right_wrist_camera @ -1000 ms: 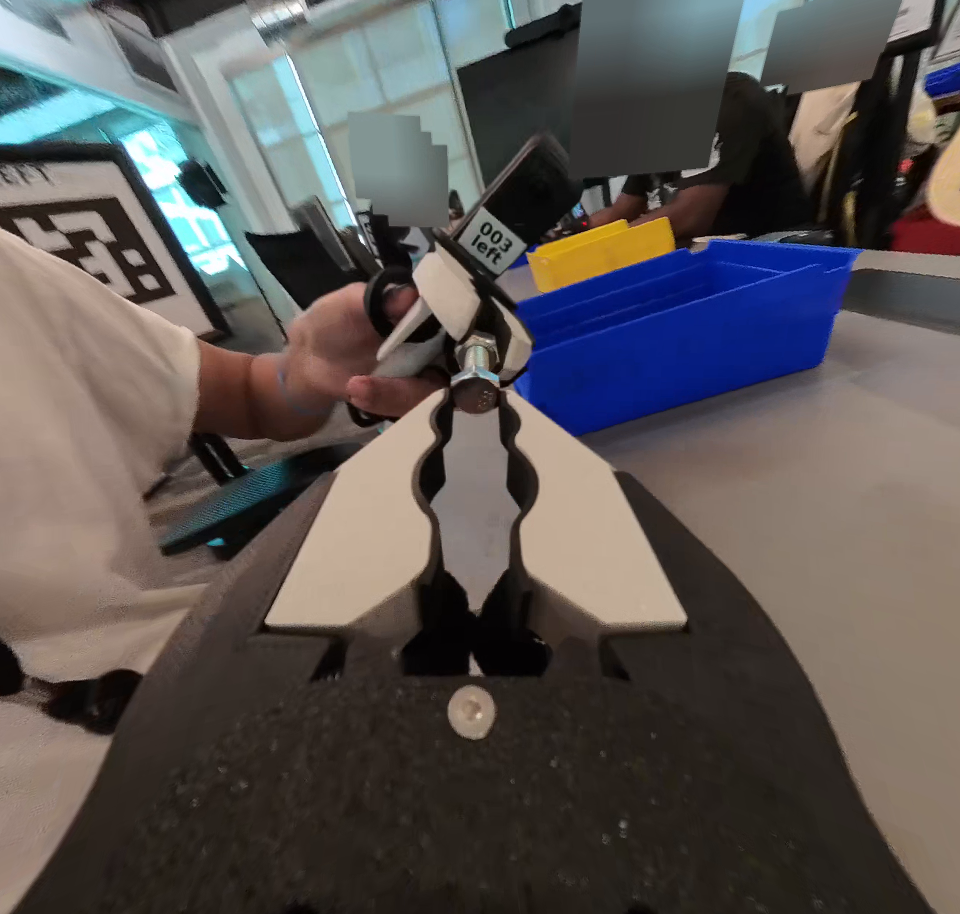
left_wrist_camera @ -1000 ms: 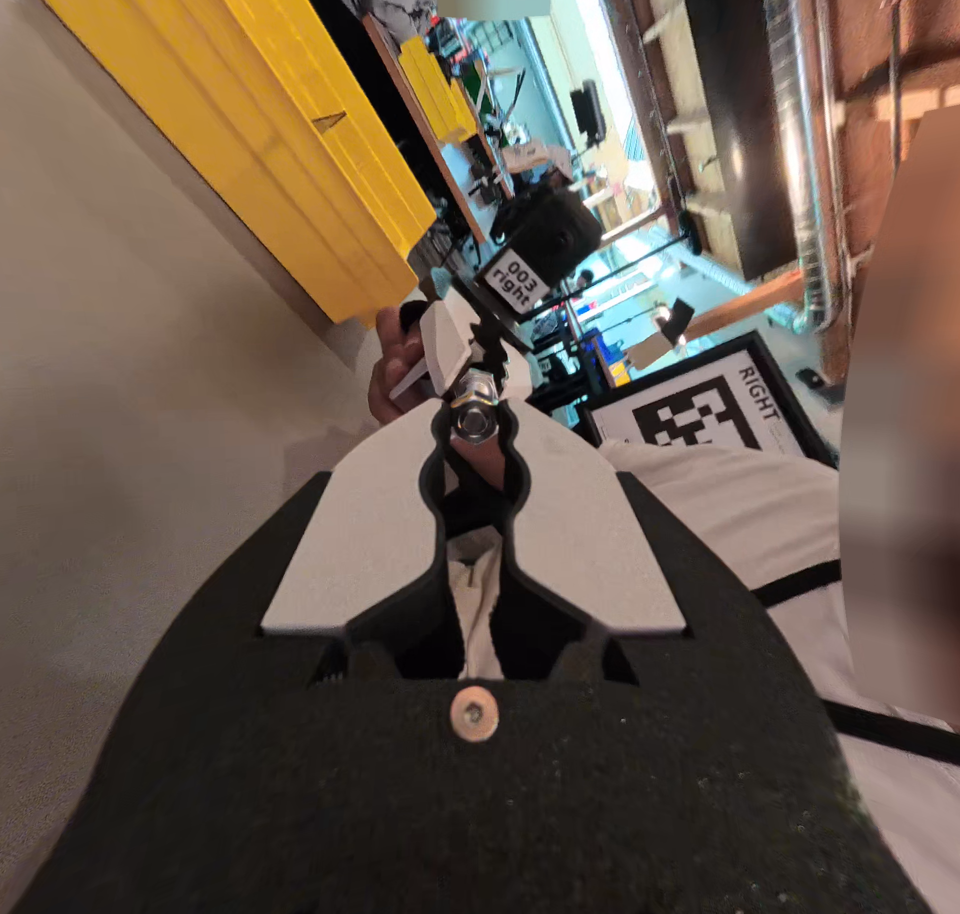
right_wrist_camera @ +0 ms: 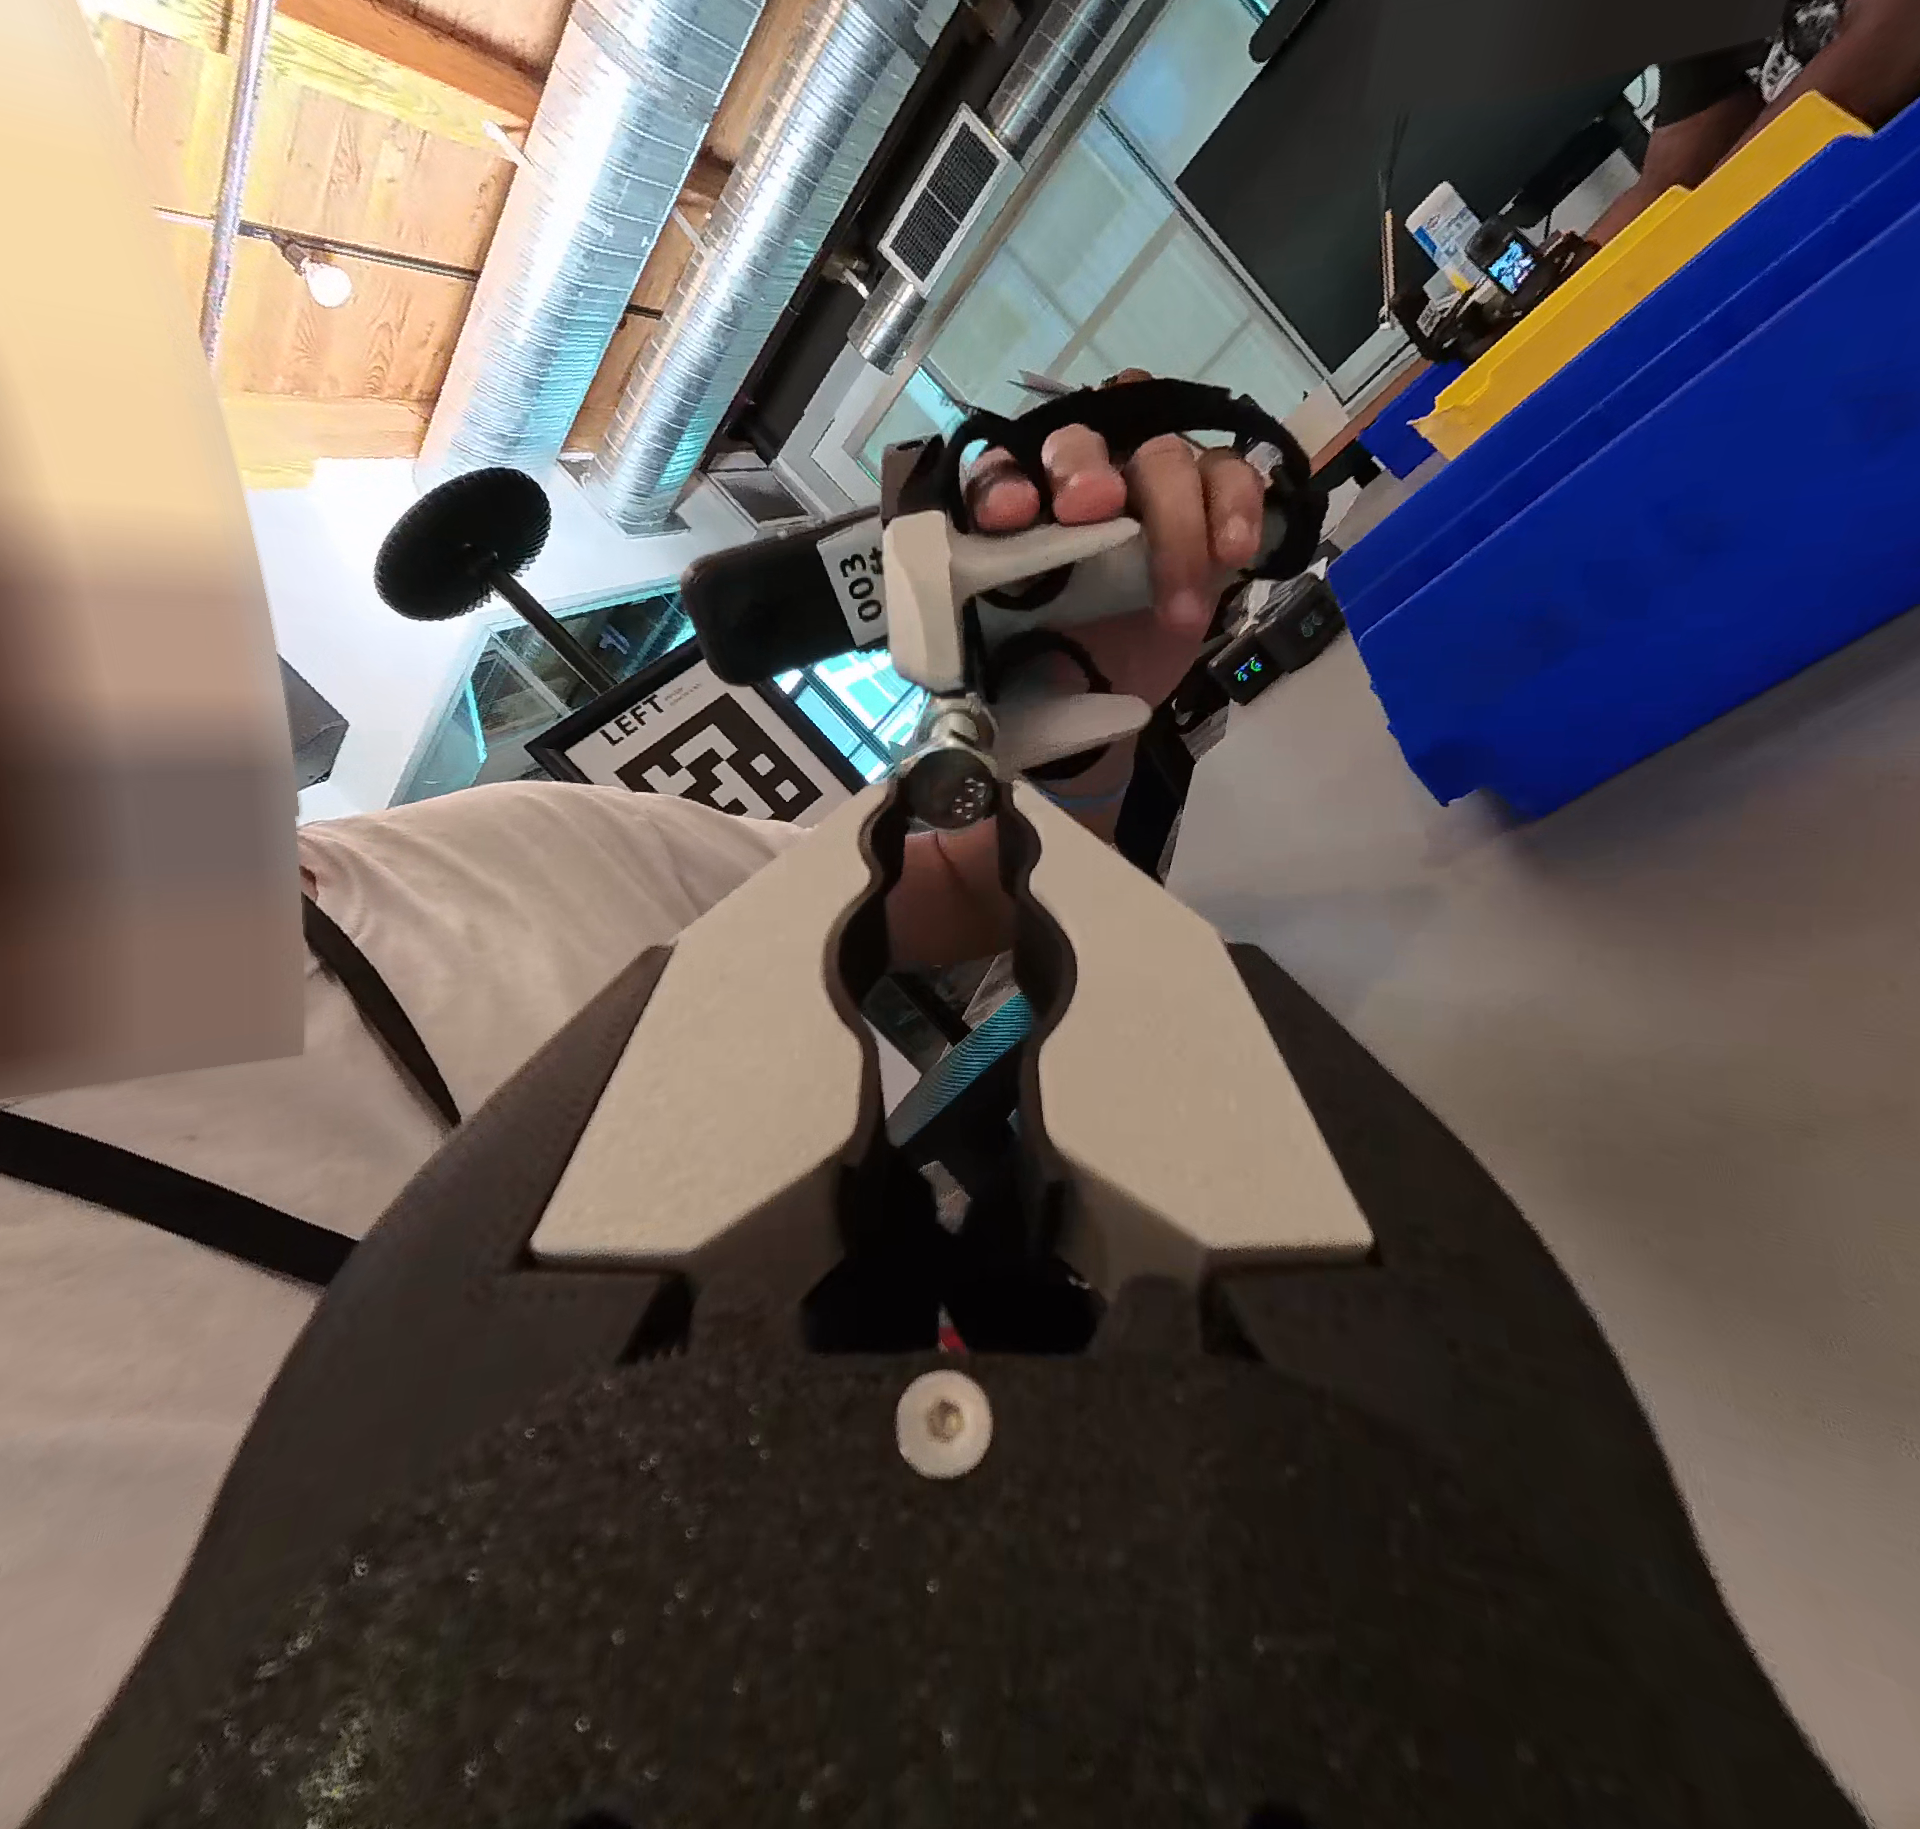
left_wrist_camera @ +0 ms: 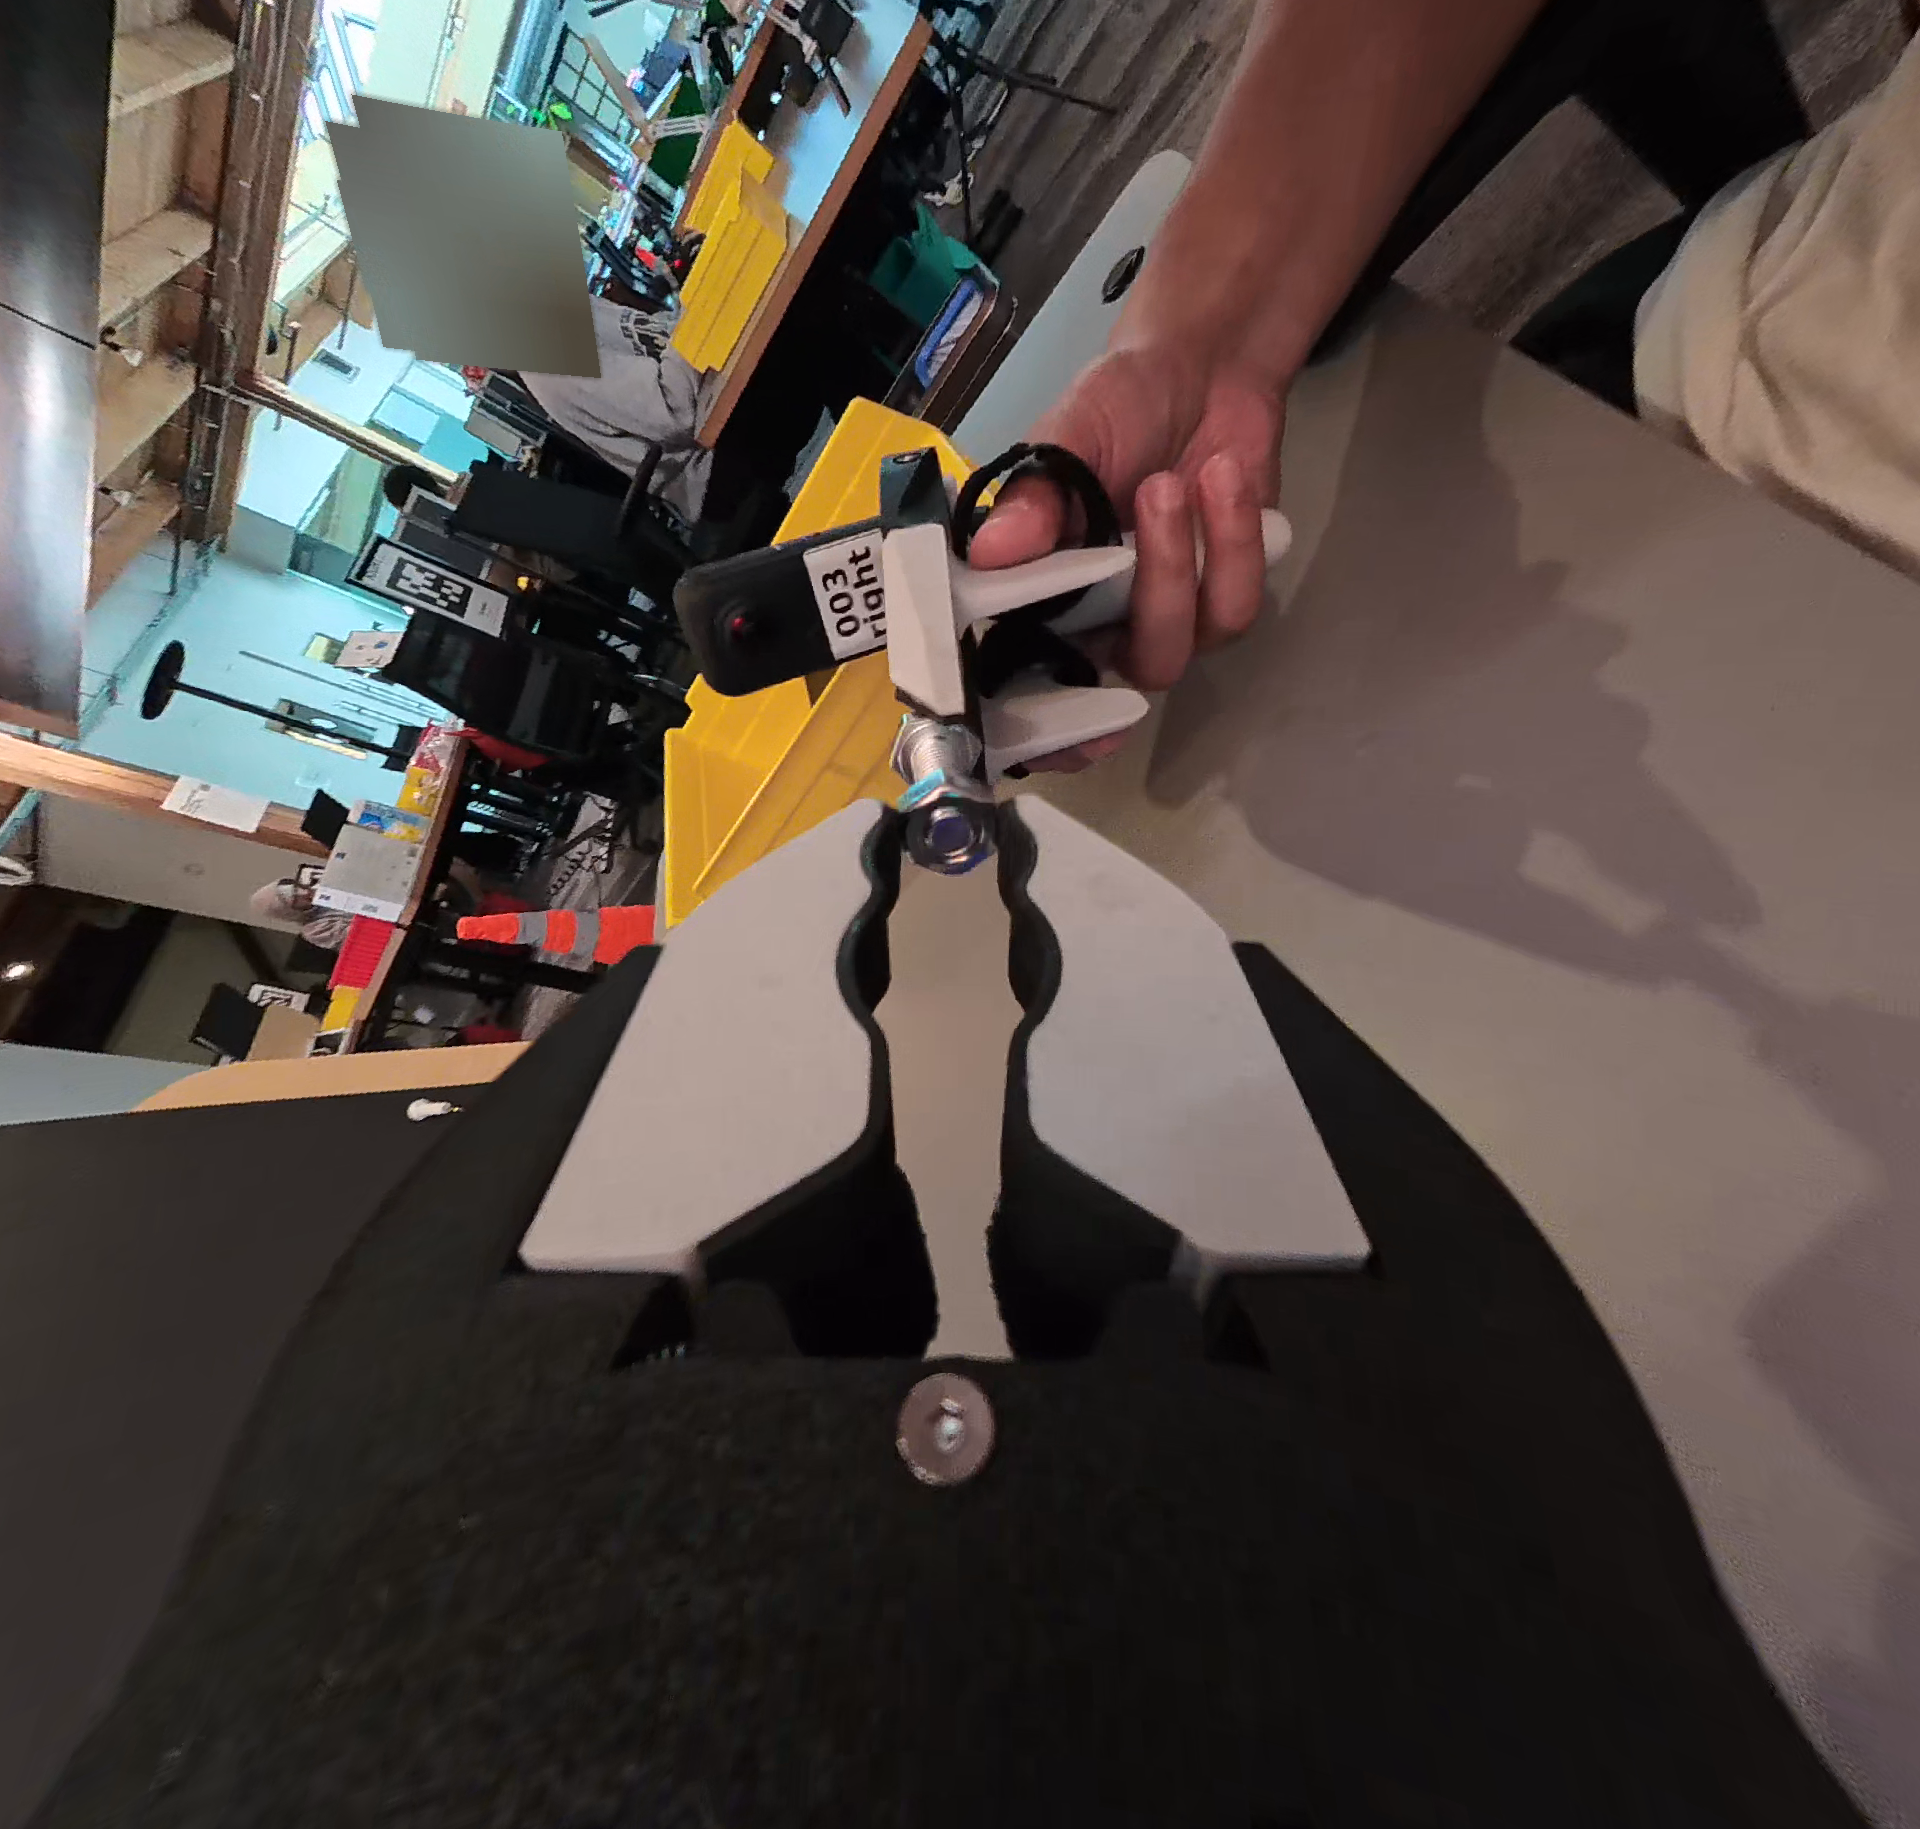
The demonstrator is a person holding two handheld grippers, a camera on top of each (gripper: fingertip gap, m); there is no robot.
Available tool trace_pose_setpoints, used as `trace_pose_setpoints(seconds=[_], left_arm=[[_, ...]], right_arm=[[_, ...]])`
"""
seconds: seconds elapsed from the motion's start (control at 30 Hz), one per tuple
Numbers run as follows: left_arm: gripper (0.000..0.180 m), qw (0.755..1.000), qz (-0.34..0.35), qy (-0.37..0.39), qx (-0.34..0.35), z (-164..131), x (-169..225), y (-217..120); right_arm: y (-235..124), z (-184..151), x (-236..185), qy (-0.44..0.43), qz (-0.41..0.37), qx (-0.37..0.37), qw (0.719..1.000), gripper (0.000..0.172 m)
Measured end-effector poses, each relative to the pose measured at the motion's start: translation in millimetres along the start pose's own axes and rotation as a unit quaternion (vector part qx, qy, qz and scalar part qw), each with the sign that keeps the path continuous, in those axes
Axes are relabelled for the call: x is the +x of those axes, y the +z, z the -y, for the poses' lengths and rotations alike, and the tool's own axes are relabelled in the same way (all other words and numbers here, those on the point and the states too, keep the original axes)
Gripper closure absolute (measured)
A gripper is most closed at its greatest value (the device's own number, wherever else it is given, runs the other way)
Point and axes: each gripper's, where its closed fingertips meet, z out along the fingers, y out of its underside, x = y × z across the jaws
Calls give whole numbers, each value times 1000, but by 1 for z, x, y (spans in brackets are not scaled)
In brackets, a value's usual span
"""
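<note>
Gripping nut (left_wrist_camera: 943, 837) and bolt (right_wrist_camera: 954, 794); yellow bin (left_wrist_camera: 769, 740), blue bin (right_wrist_camera: 1662, 574) nearby.

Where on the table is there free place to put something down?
The grey table is bare between the right gripper and the blue bin, and also beside the hand, away from the yellow bin. It is crowded where the left gripper meets the right on the bolt.

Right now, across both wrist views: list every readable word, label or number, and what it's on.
I don't transcribe writing; here is what bears it.
White sticker on black camera, left wrist view: legible.
Second sticker on second camera, right wrist view: partly hidden.
Framed marker board: legible word plus coded pattern.
Bolt head stamps: too small.
</note>
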Motion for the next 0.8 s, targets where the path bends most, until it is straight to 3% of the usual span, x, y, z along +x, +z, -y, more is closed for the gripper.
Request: trace_pose_setpoints(seconds=[0.1,0.2,0.3,0.4,0.47,0.6,0.8], left_arm=[[163,999,19,-23,-14,0,-3,0],[164,988,38,-146,-24,2,-8,2],[163,942,32,-334,-26,3,-11,4],[164,882,36,-470,11,6,-18,5],[164,831,36,-555,36,5,-19,7],[164,668,-3,-735,118,2,-21,8],[164,511,-41,-839,183,-8,-20,9]], right_arm=[[-1,3,-1,6,5,8,1000,155],[-3,7,-4,-12,4,18,1000,155],[-4,11,-4,-54,-13,23,998,155],[-6,17,-7,-92,-19,37,995,155],[-9,18,-5,-115,-33,39,992,155],[-10,18,0,-176,-70,30,981,155],[-12,19,8,-274,-142,14,951,155]])
